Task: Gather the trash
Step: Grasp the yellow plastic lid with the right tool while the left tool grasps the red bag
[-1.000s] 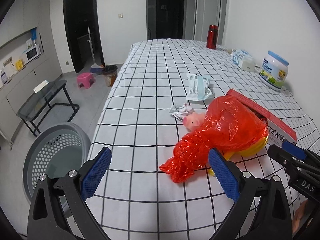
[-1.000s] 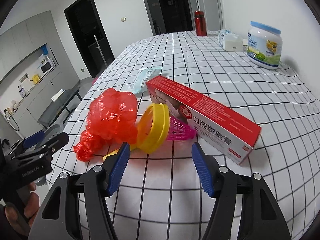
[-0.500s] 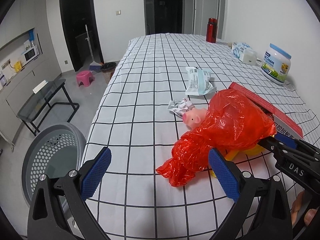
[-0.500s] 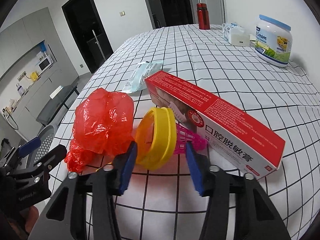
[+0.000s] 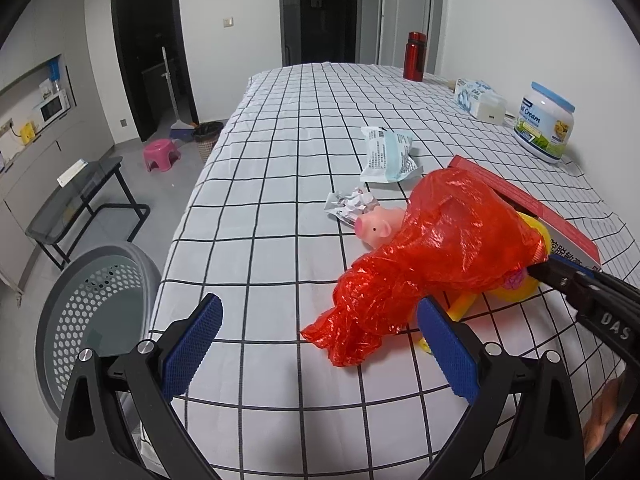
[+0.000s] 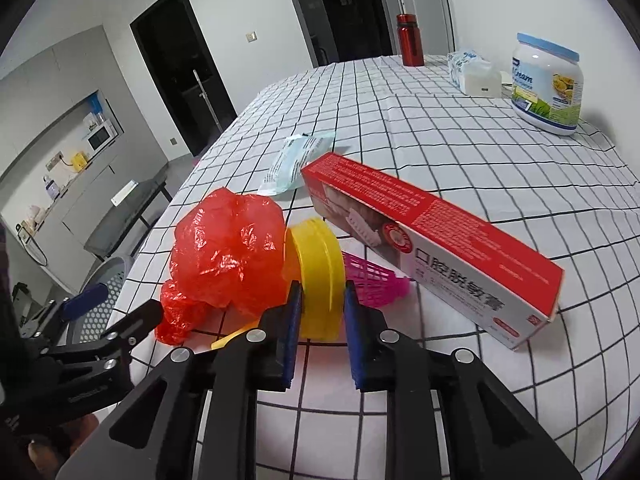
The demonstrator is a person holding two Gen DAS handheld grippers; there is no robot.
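A crumpled red plastic bag (image 5: pixel 436 252) lies on the checked tablecloth; it also shows in the right wrist view (image 6: pixel 224 256). My right gripper (image 6: pixel 320 304) is shut on a yellow round lid (image 6: pixel 320 276) standing on edge beside the bag, with a pink shuttlecock (image 6: pixel 372 276) just behind it. My left gripper (image 5: pixel 320 344) is open and empty, at the table's near edge just in front of the bag. A crumpled wrapper (image 5: pixel 350 205) and a white-blue packet (image 5: pixel 388 156) lie farther back.
A long red box (image 6: pixel 432 240) lies right of the lid. A pink pig toy (image 5: pixel 378 228) sits by the bag. A grey perforated basket (image 5: pixel 92 312) stands on the floor left of the table. A white jar (image 5: pixel 546 124), tissue pack (image 5: pixel 478 98) and red bottle (image 5: pixel 414 56) stand far back.
My right gripper moved forward and closed its fingers around the yellow lid. My left gripper stayed open and shifted slightly closer to the red bag.
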